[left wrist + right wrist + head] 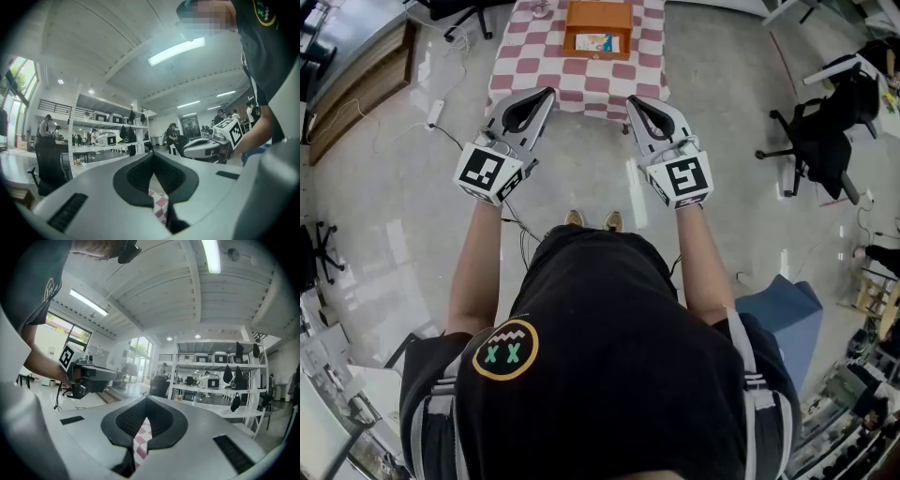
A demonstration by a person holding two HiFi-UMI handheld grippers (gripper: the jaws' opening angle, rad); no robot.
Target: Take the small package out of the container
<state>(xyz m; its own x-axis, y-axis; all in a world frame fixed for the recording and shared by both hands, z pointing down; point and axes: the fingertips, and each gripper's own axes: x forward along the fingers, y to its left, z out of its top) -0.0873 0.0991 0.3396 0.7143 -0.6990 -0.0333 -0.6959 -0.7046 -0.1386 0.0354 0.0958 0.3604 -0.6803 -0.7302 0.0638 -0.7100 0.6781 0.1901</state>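
Observation:
An orange container (574, 26) stands on a red-and-white checkered table (544, 66) at the far end of the head view. A small light package (596, 42) lies inside it. I stand back from the table with both grippers held out over the floor, short of the table's near edge. My left gripper (547, 92) is shut with nothing in it, and so is my right gripper (632, 99). In the left gripper view the jaws meet at the tip (153, 154), and a strip of the checkered cloth (159, 206) shows through the slot. The right gripper view shows the same (146, 399).
A black office chair (820, 141) stands to the right and a blue box (783, 314) near my right side. A wooden bench (356, 84) runs along the left, with cables (441, 122) on the floor. Both gripper views show shelving (220, 376) and people far off.

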